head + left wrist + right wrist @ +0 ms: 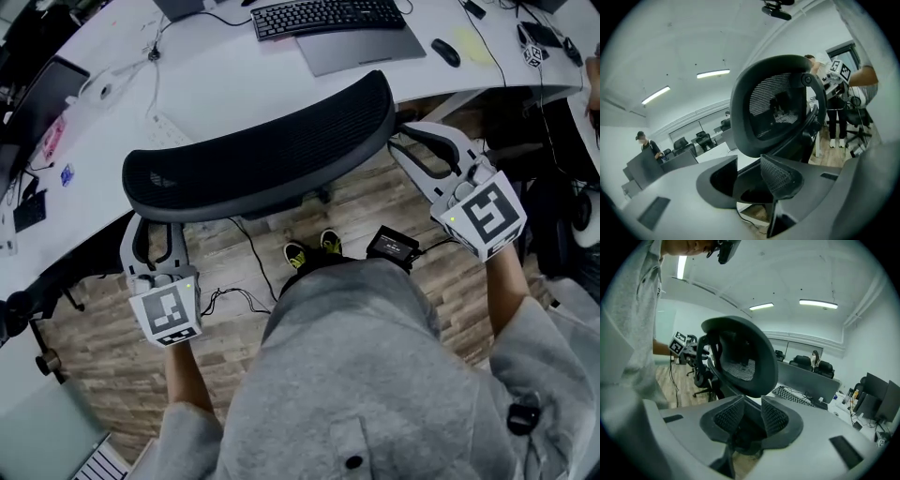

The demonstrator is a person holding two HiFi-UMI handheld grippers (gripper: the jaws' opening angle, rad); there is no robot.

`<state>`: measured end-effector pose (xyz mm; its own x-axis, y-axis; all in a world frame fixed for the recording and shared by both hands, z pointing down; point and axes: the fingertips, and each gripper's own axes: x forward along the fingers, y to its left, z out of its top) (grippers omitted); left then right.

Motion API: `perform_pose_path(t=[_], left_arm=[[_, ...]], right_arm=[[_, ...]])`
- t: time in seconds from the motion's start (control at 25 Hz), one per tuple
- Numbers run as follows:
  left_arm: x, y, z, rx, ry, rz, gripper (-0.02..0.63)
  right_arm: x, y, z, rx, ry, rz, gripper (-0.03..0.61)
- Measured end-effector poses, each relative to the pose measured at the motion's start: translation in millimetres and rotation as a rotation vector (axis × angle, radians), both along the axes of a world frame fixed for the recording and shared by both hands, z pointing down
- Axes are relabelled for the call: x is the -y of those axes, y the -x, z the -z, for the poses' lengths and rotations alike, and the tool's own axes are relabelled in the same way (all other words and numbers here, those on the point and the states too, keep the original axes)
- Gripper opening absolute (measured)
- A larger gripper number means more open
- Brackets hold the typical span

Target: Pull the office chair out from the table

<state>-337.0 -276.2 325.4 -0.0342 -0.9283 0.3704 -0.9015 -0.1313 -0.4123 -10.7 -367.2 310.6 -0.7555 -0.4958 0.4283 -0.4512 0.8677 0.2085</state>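
Grey sweatshirt fabric (356, 375) fills the near foreground of the head view. Just beyond it, the left gripper (749, 165) and right gripper (752, 404) flank the curved backrest of the black mesh office chair (272, 155). The chair stands between the person and the white curved table (234, 75), with its back close to the table edge and its seat hidden below.

Both claws stand partly apart with nothing clamped. The backrest rim lies just past the pads.

**Risks.**
- The rim looks thick for such a modest gap, so the pads may close on mesh alone and slip.
- An uneven pull could swivel the chair rather than roll it.
- The casters could snag the black box (392, 246) and its cable (248, 253) on the wood-plank floor (112, 319), or roll into the person's feet.

**Views.**
- Only the head view shows both grippers at opposite ends of the backrest, and the floor clutter.
- Only the gripper views show the jaw gaps.
- The right gripper view also shows the black keyboard (792, 397) side-on and distant seated people.
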Motion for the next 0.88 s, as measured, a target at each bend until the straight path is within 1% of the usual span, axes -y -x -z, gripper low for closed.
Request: perform_pose_path(t=[0.04,0.16,0.24,0.32,0.4,0.44,0.52,0.64,0.72,0.76,0.84,0.88], left_arm=[[0.8,-0.5,-0.1,0.026,0.010,-0.018,0.150],[0.6,-4.7,-1.2,0.088,0.054,-0.071,0.168],[-2.5,-6.1,-8.4,0.145,0.114,-0.110,0.227],[-4.8,-2.6,-24.9,0.217,0.192,-0.138,0.271],[-4.0,2.7,-39.8,0.315,0.263,-0.158,0.299],[-2.1,3.9,-44.0,0.364,0.285,-0.169,0.305],[5.4,3.4,-47.0,0.439,0.295,-0.191,0.313],[18.6,5.7,-50.8,0.524,0.305,-0.207,0.313],[27.4,8.9,-57.0,0.567,0.325,-0.213,0.313],[30.7,10.7,-60.4,0.577,0.336,-0.215,0.313],[34.6,12.8,-65.9,0.575,0.366,-0.221,0.313],[36.3,13.6,-67.5,0.573,0.377,-0.225,0.313]], right_arm=[[-1.8,0.8,-4.5,-0.029,0.001,0.013,0.124],[-6.1,1.7,-14.0,-0.104,-0.022,0.040,0.158],[-7.5,3.6,-18.3,-0.146,-0.050,0.056,0.177],[-6.8,5.8,-22.5,-0.192,-0.089,0.068,0.189],[-5.3,8.7,-26.9,-0.241,-0.128,0.081,0.189],[-5.1,10.1,-29.5,-0.265,-0.142,0.091,0.189],[-4.1,11.6,-33.3,-0.310,-0.168,0.110,0.193],[1.3,14.7,-34.9,-0.363,-0.212,0.119,0.193],[6.8,17.2,-37.7,-0.419,-0.254,0.130,0.193],[8.7,19.2,-40.6,-0.454,-0.275,0.142,0.193],[9.8,24.2,-47.4,-0.508,-0.298,0.176,0.195],[9.9,26.1,-49.4,-0.518,-0.297,0.192,0.199]])
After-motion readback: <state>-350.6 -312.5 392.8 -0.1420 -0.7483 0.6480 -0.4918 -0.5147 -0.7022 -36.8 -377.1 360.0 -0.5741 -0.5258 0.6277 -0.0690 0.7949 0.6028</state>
